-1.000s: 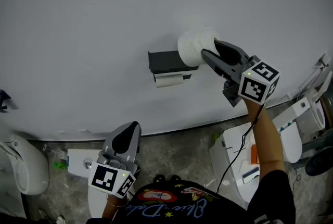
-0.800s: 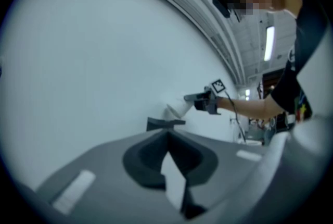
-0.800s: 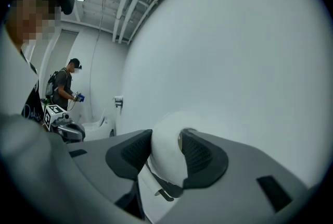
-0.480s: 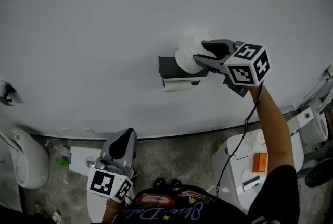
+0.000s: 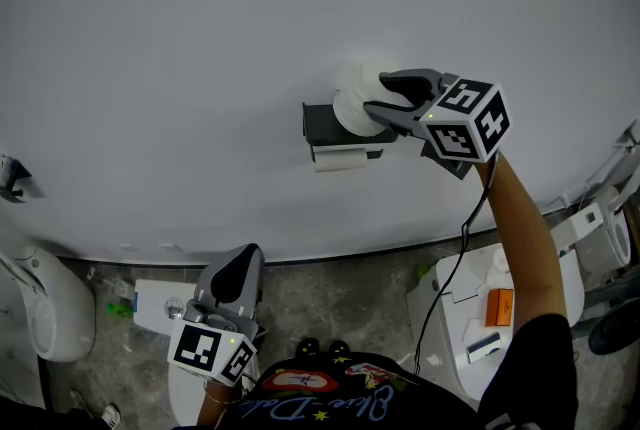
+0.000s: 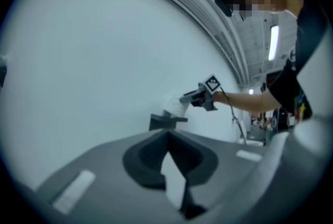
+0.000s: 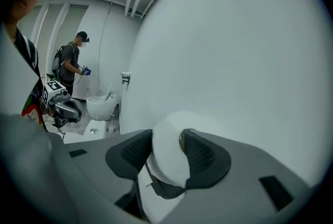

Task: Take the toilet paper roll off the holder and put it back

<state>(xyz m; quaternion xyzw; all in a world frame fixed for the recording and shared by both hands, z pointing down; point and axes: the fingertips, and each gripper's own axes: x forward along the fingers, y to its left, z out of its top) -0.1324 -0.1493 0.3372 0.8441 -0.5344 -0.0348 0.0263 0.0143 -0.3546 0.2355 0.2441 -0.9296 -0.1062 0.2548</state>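
A white toilet paper roll (image 5: pixel 354 98) is pressed against the right end of a black wall holder (image 5: pixel 320 123). My right gripper (image 5: pixel 381 94) is shut on the roll, one jaw on each side. In the right gripper view the roll (image 7: pixel 169 158) fills the gap between the dark pads (image 7: pixel 200 158). Whether it sits on the holder's arm I cannot tell. A white strip (image 5: pixel 340 156) hangs under the holder. My left gripper (image 5: pixel 238 270) hangs low by the floor, jaws together and holding nothing. The left gripper view shows the roll (image 6: pixel 174 106) and holder (image 6: pixel 161 121) far ahead.
The plain white wall (image 5: pixel 200 38) fills most of the head view. White toilets stand on the floor at left (image 5: pixel 45 318) and right (image 5: pixel 480 308), the right one with an orange item (image 5: pixel 498 303) on it. Another person (image 7: pixel 70 64) stands far off.
My right gripper has carried the roll leftward, from beside and above the holder's right end to right against it. The left gripper has hardly moved.
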